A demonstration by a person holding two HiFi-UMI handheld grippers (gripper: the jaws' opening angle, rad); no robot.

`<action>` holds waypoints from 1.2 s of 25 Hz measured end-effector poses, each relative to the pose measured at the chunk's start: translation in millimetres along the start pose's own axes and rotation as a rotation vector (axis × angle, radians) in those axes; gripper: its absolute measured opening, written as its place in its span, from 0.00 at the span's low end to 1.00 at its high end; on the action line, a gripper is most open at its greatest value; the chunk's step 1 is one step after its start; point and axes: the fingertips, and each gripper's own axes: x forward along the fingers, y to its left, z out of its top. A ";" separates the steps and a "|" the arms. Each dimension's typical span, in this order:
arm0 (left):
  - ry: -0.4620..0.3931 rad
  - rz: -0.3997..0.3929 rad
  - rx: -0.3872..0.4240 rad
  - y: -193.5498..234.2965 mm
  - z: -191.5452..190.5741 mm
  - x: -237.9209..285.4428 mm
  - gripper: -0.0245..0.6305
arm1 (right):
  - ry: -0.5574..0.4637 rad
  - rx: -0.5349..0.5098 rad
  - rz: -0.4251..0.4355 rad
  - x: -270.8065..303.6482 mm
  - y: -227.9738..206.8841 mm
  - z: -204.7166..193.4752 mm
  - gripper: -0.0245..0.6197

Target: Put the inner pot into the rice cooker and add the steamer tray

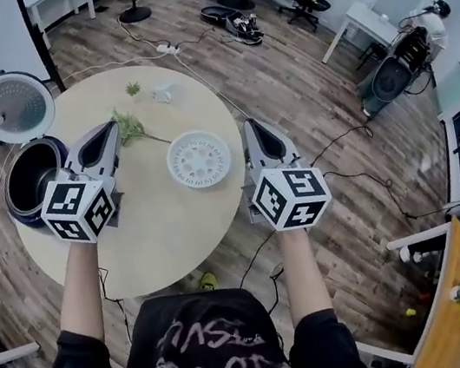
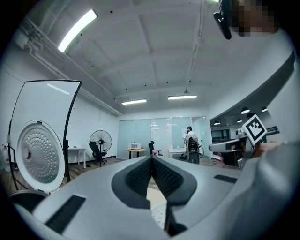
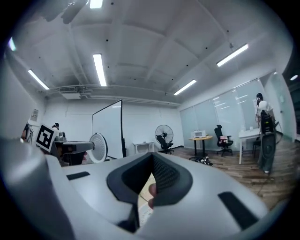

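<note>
Left gripper (image 1: 111,126), right gripper (image 1: 248,123): both closed

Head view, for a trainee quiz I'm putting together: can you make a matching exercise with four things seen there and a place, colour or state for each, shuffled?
Things:
1. rice cooker lid
2. steamer tray
3. left gripper
4. plant sprig

States:
A. green, lying on the table
B. jaws shut, nothing held
C. swung open
D. white, lying flat at mid-table

Pairs: 1-C; 2-D; 3-B; 4-A
</note>
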 end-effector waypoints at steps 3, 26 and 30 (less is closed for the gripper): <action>-0.020 -0.007 0.013 -18.9 -0.1 3.4 0.05 | -0.021 0.001 -0.042 -23.2 -21.4 -3.2 0.04; 0.007 0.005 0.004 -58.2 -55.0 3.6 0.05 | 0.010 0.046 -0.197 -80.7 -69.6 -61.0 0.05; 0.034 0.008 0.001 -55.2 -62.0 3.3 0.06 | 0.030 0.046 -0.196 -76.2 -70.1 -65.1 0.05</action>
